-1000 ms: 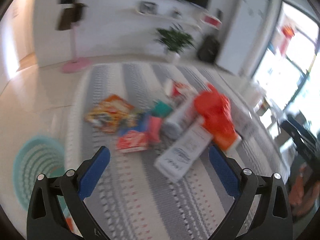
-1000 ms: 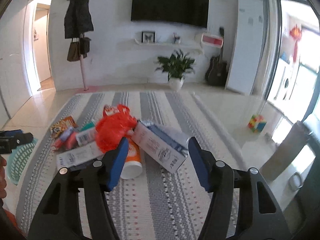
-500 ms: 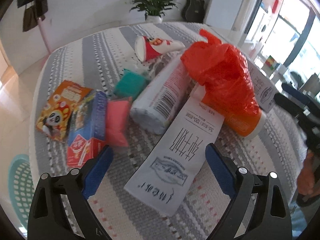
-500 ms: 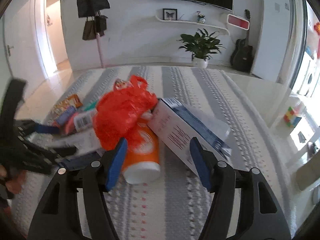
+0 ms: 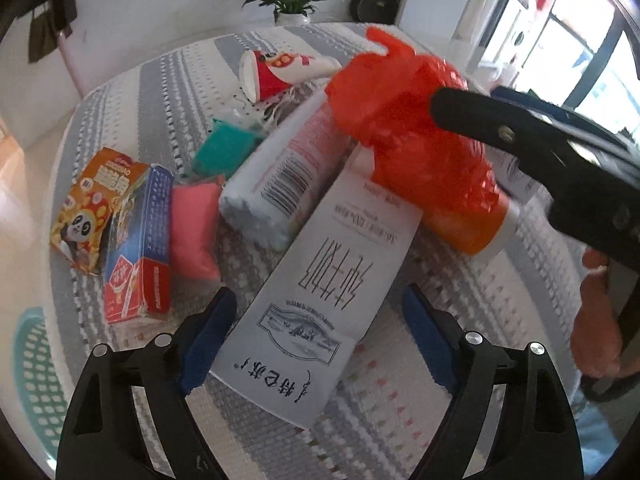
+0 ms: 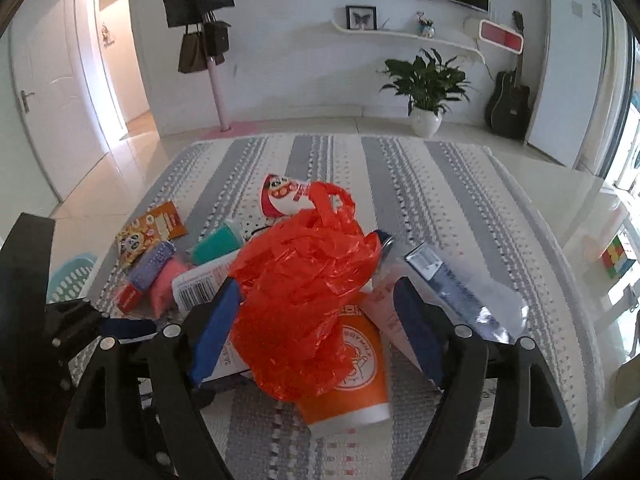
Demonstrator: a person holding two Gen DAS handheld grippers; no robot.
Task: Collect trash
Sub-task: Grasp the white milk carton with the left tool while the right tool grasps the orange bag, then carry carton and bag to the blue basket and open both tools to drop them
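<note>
A heap of trash lies on a striped rug (image 5: pixel 160 92). My left gripper (image 5: pixel 316 320) is open, its jaws on either side of the near end of a white milk carton (image 5: pixel 324 288). My right gripper (image 6: pixel 320 320) is open around a crumpled red plastic bag (image 6: pixel 304 288) that lies on an orange cup (image 6: pixel 356 364). The bag also shows in the left wrist view (image 5: pixel 404 128). Nearby lie a white wrapped roll (image 5: pixel 284 176), a pink packet (image 5: pixel 192 224), a red-blue box (image 5: pixel 136 248), a panda snack bag (image 5: pixel 88 208), a teal item (image 5: pixel 226 148) and a red paper cup (image 5: pixel 280 70).
A teal basket (image 6: pixel 72 280) stands on the tile floor left of the rug; it also shows in the left wrist view (image 5: pixel 32 376). A white-blue carton (image 6: pixel 452 300) lies right of the bag. A plant (image 6: pixel 426 88), guitar (image 6: pixel 508 104) and coat stand (image 6: pixel 218 92) line the far wall.
Both grippers have moved down and closer to the pile. The left now straddles the milk carton's end; the right now straddles the red bag.
</note>
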